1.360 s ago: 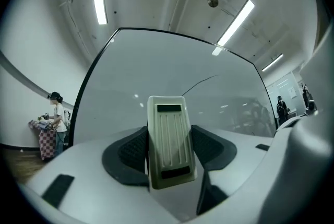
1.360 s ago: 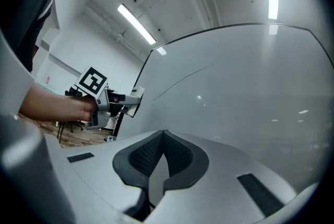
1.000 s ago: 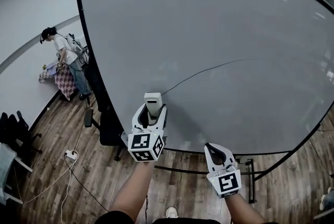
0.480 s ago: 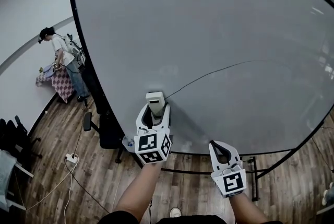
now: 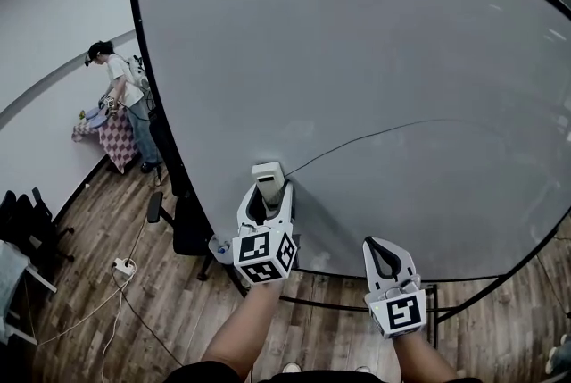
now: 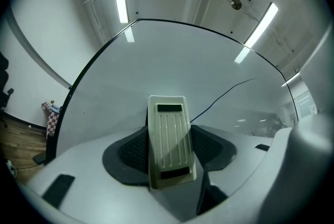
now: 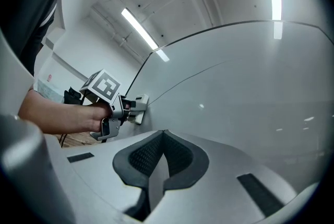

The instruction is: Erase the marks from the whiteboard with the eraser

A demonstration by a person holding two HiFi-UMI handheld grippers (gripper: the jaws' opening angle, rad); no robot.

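The left gripper (image 5: 268, 194) holds a cream, ribbed plastic block eraser (image 5: 268, 179). Its jaws are closed against the eraser's two long sides, and the eraser's far end projects beyond the jaw tips. This grip appears intended to let the eraser's wiping face meet the large, grey-white, black-framed whiteboard (image 5: 357, 60) before any part of the gripper does.

The eraser sits low on the board, left of centre. In the right gripper view it appears to be pressed flat against the surface.

The only mark visible is a thin, dark, curved line (image 5: 375, 137). It rises from the eraser's upper right corner and runs rightward across the board. The eraser is therefore at the lower left end of the line, with nearly the whole length ahead of it, so very little of the task appears to be complete.

The right gripper (image 5: 382, 258) has its jaws fully together with nothing between them. It hangs below and to the right of the left gripper, near the board's bottom frame and clear of the line. It is judged to be parked there to keep the wiping path open.
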